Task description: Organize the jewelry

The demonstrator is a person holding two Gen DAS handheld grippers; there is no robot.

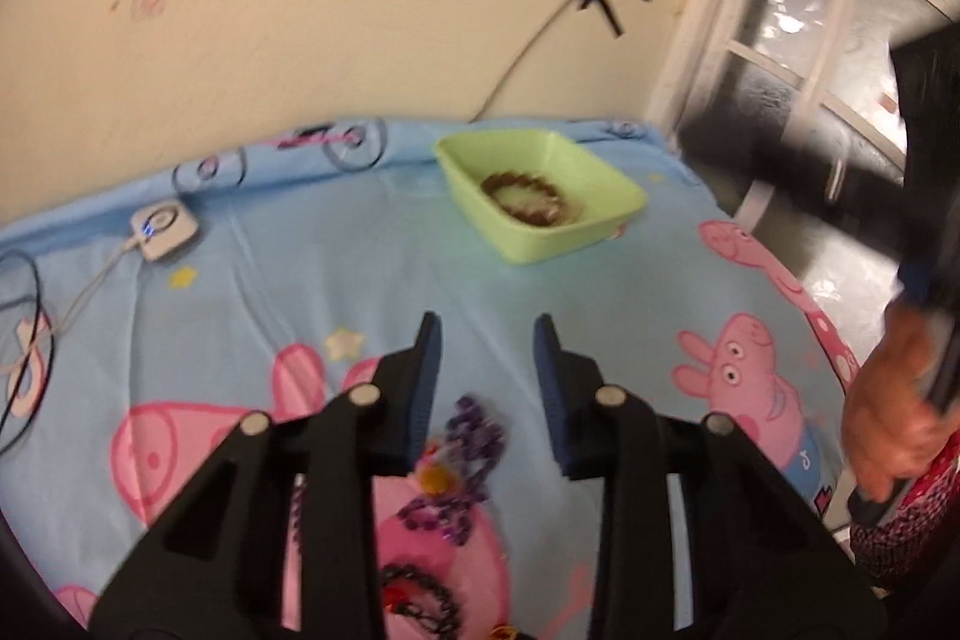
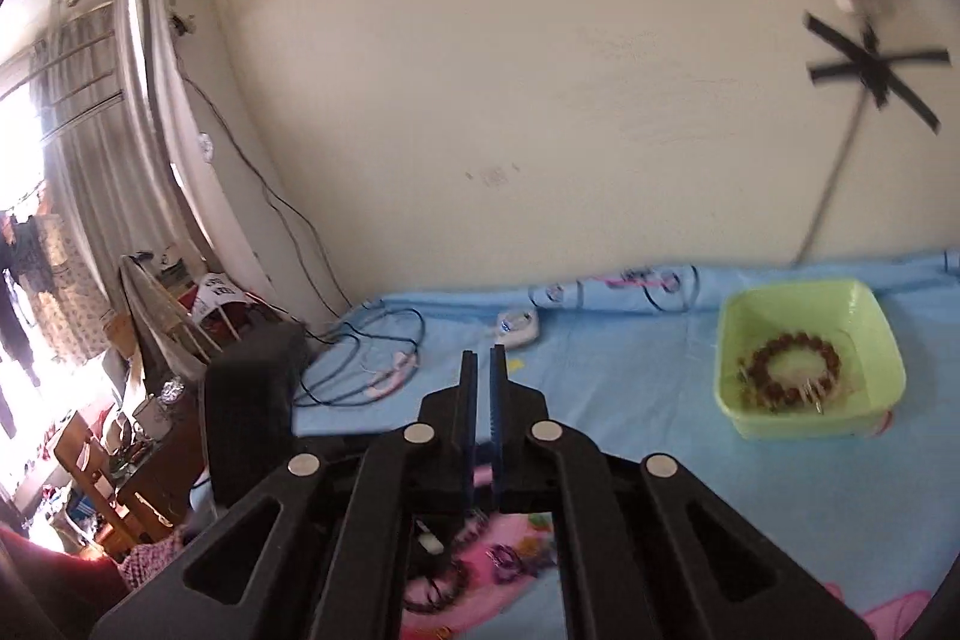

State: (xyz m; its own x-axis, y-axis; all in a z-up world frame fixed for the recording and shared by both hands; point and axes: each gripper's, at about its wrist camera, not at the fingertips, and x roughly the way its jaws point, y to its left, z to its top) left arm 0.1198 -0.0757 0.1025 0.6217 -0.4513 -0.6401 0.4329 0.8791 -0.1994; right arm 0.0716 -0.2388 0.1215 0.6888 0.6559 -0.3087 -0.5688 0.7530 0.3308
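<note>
Left wrist view: left gripper (image 1: 487,325) is held above the blue cartoon-print sheet (image 1: 336,268), jaws set wide apart, nothing between them. A purple bead necklace (image 1: 471,451) is seen bunched on the sheet just below the gap between the fingers, with a small yellow piece (image 1: 435,478) beside it. A dark beaded strand (image 1: 420,595) is seen lower down, partly hidden by the gripper frame. The green tray (image 1: 624,196) is placed farther ahead near the wall, a brown bead bracelet (image 1: 528,196) lying flat inside it. A white charger puck (image 1: 162,229) with cable is seen at the left edge of the sheet. The person's right hand (image 1: 894,412) is visible at the right border, wrapped on a dark handle.

Right wrist view: right gripper (image 2: 483,358) is held over the sheet, jaws drawn together, nothing seen clamped between them. Tray and bracelet (image 2: 786,370) are located ahead to the right, well apart from the fingertips. Dark jewelry (image 2: 510,559) on the pink print is seen under the frame, too blurred to be identified
</note>
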